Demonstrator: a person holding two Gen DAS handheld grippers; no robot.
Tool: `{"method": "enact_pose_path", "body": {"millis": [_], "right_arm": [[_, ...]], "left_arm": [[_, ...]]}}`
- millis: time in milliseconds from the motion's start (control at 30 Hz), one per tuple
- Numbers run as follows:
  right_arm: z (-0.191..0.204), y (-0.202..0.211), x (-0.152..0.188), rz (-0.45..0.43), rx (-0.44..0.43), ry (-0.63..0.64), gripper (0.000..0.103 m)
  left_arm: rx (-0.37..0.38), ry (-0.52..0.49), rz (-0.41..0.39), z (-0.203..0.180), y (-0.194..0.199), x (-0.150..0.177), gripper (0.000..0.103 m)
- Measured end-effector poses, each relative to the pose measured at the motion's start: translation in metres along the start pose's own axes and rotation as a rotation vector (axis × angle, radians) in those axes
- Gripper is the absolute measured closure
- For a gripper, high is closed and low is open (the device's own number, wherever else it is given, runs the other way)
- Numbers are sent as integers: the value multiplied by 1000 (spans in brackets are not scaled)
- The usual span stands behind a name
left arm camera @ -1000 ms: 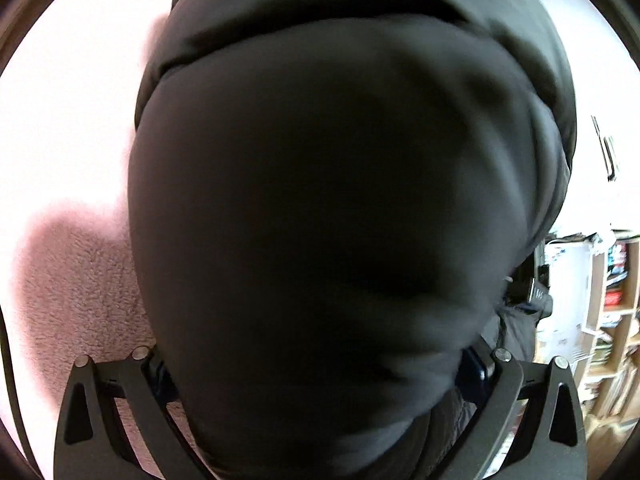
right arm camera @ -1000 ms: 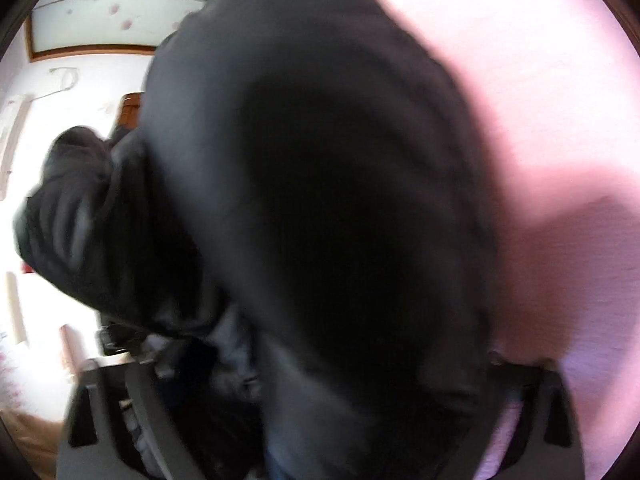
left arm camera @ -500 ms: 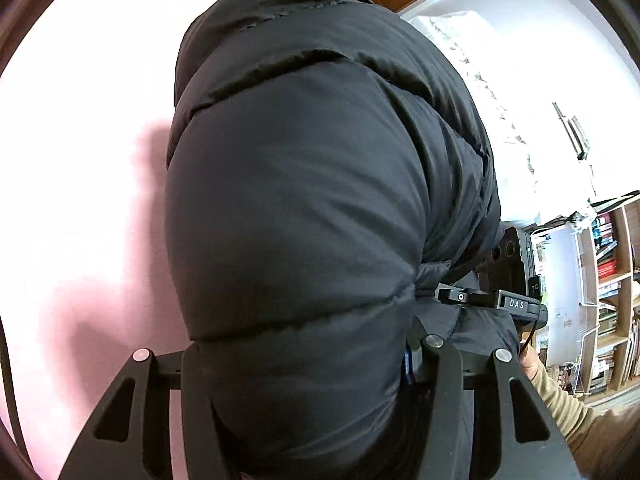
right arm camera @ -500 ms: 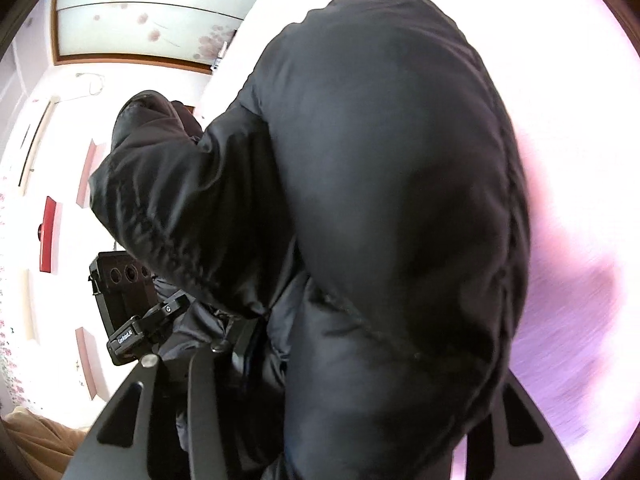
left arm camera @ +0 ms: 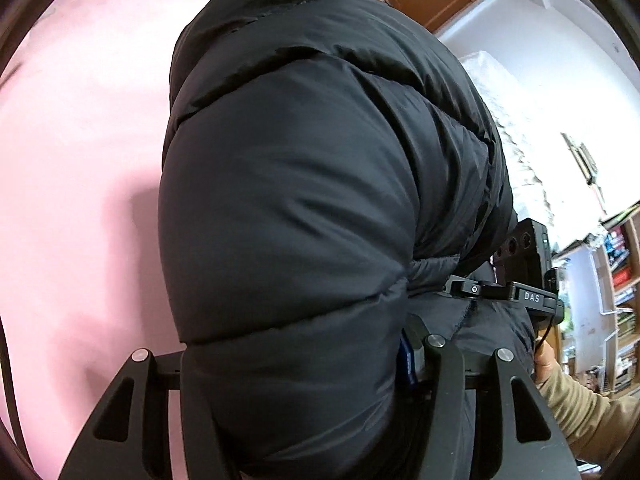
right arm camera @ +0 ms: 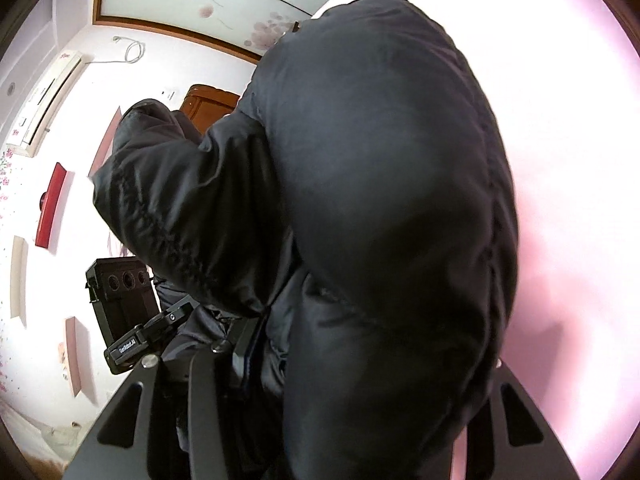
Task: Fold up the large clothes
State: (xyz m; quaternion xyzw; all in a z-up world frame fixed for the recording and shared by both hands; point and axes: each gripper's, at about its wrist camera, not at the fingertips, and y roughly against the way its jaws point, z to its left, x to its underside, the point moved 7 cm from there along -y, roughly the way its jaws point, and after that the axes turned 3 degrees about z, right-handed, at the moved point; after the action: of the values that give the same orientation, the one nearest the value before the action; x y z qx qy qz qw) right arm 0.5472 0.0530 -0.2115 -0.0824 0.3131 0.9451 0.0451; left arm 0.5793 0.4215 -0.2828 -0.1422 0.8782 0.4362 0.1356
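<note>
From the left wrist view, the left gripper [left arm camera: 304, 392] is clamped on a thick roll of the black puffer jacket [left arm camera: 320, 200], which bulges up over the pink bedcover [left arm camera: 80, 200]. The other gripper's body and a tan sleeve [left arm camera: 580, 412] show at the right.

From the right wrist view, the right gripper [right arm camera: 360, 392] is likewise closed on a padded fold of the jacket, and a sleeve [right arm camera: 176, 208] dangles left. I'd judge the fold is mid-way: the jacket is gathered and lifted, not yet laid flat or squared off.
</note>
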Motion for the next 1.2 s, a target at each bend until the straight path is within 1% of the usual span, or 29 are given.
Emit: {"method": "enact_pose_path", "body": {"millis": [67,100,200,267,300,333,367,400,433,467,500,533,567,600,633,667,700,733,767,867,933,967,1000,1033,1067,1100,1133,1167,1200], "right_arm": [[6,-32,-18,-9,2,-9,56],[9,-43,-21,-11,5,-7,56],[8,-93,-34,-18,3,-45,55],[7,-116,-39,-28,-1,-66,55],[5,-132,-44,-35,14,-65,55],[5,-143,-44,-42,26,-66,55],[3,-155,-45,-46,46,-62,55],[-1,-157,-49,-41,67,-57,54],[1,-175,-46,-30,110,-49,49],[9,-191,-41,-29,141,-37,46],[8,-199,-38,-27,181,-9,41],[11,-208,-36,-25,197,4,37],[11,-213,-32,-21,216,20,32],[15,-220,-35,-20,224,27,30],[2,-209,-48,-20,232,32,27],[-1,-207,-56,-18,233,32,25],[-4,-205,-59,-16,233,27,20],[-9,-204,-61,-14,235,19,17],[-18,-202,-78,-13,238,13,17],[-9,-184,-75,-33,260,47,17],[6,-174,-69,-53,277,89,16],[6,-165,-64,-63,284,108,16],[13,-156,-61,-78,296,133,16],[17,-149,-57,-92,310,150,16],[18,-142,-57,-101,319,158,16],[18,-123,-52,-111,330,169,16],[22,-111,-45,-127,338,182,16],[30,-108,-47,-139,342,189,16],[28,-98,-44,-148,342,190,16]], "left_arm": [[-23,7,-1,30,1,-19,48],[-42,5,3,48,0,-29,48],[-86,0,-1,87,-6,-46,46],[-105,13,-11,109,-12,-53,44],[-115,26,-15,121,-16,-56,43],[-135,37,-20,137,-24,-57,41],[-160,45,-17,147,-31,-54,36],[-182,55,-8,156,-39,-51,33],[-211,74,2,170,-49,-45,24],[-239,89,-5,180,-54,-41,10],[-295,104,-25,193,-57,-36,2],[-310,111,-44,198,-57,-33,0],[-297,120,-53,201,-58,-31,0],[-284,133,-64,205,-57,-27,0],[-280,137,-70,218,-49,-25,0],[-281,137,-77,240,-44,-31,0],[-288,133,-81,234,-43,-26,0],[-302,125,-83,231,-36,-10,0],[-321,119,-87,229,-33,-10,0],[-412,78,-112,223,-14,-12,0],[-450,46,-137,210,-2,-9,0],[-460,34,-147,203,3,-6,0],[-474,22,-156,206,16,-4,0],[-490,11,-168,198,23,0,0],[-495,7,-174,193,23,2,0],[-496,8,-182,185,28,6,0],[-488,17,-183,172,21,3,0],[-474,26,-181,151,12,9,0],[-455,38,-176,139,17,-2,0]]}}
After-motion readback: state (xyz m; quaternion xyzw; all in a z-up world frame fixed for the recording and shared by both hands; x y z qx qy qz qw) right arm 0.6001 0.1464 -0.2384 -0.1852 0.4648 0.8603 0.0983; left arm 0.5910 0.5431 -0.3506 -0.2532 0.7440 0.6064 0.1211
